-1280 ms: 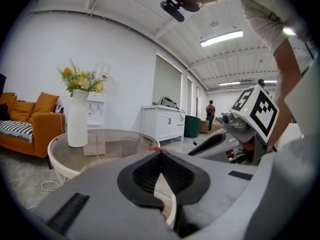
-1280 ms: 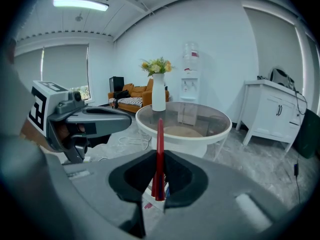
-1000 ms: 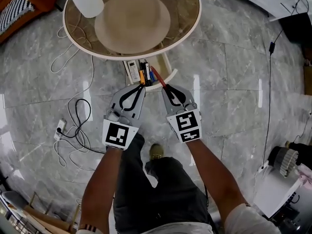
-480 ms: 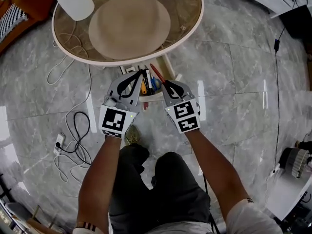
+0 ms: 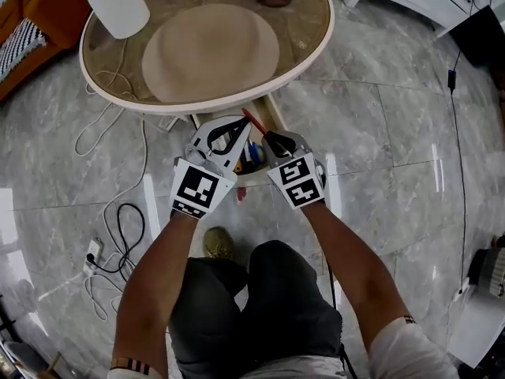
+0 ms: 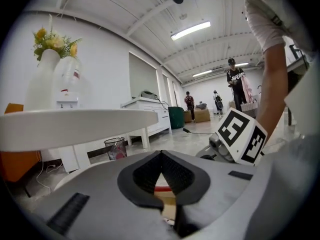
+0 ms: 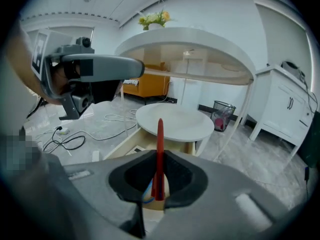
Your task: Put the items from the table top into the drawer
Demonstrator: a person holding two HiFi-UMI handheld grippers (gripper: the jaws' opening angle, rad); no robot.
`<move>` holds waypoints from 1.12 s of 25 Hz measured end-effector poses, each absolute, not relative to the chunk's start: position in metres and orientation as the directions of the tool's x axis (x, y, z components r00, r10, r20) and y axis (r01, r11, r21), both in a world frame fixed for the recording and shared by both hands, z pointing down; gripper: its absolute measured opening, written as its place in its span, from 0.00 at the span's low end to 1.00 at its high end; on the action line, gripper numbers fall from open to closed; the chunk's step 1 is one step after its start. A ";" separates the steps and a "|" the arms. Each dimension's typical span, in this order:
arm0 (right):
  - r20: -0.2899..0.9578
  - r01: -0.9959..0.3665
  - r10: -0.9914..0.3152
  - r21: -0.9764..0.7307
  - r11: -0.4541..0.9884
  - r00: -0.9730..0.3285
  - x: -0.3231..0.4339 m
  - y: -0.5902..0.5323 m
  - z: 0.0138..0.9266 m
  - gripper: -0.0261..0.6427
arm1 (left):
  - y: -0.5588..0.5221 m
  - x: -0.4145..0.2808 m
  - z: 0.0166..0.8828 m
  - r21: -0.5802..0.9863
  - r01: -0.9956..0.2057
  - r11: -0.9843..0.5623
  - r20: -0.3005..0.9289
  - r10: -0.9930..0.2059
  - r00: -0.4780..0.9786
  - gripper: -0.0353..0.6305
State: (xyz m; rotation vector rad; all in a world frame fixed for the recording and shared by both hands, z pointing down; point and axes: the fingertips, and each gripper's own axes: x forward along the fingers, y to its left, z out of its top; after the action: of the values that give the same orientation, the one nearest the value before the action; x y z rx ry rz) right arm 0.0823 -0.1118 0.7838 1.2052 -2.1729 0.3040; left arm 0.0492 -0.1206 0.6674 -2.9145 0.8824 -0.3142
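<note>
The right gripper has its jaws clamped on a red pen, which points toward 11 o'clock over the open drawer at the table's 6 o'clock edge. The left gripper has its jaws closed and empty. Several pens already lie inside the drawer, and this one likely only needs releasing.
</note>
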 end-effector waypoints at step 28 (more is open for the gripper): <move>0.865 -0.708 -0.423 0.119 0.696 -0.271 0.074 -0.139 0.884 0.11 | -0.139 0.016 0.691 -0.118 -0.566 -0.816 0.154 -0.579 0.801 0.05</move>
State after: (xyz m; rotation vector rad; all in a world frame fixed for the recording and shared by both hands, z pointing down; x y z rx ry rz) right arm 0.0740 -0.1385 0.8841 0.8788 -1.9079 0.3578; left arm 0.0156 -0.1393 0.6911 -2.9181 0.9288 -0.2821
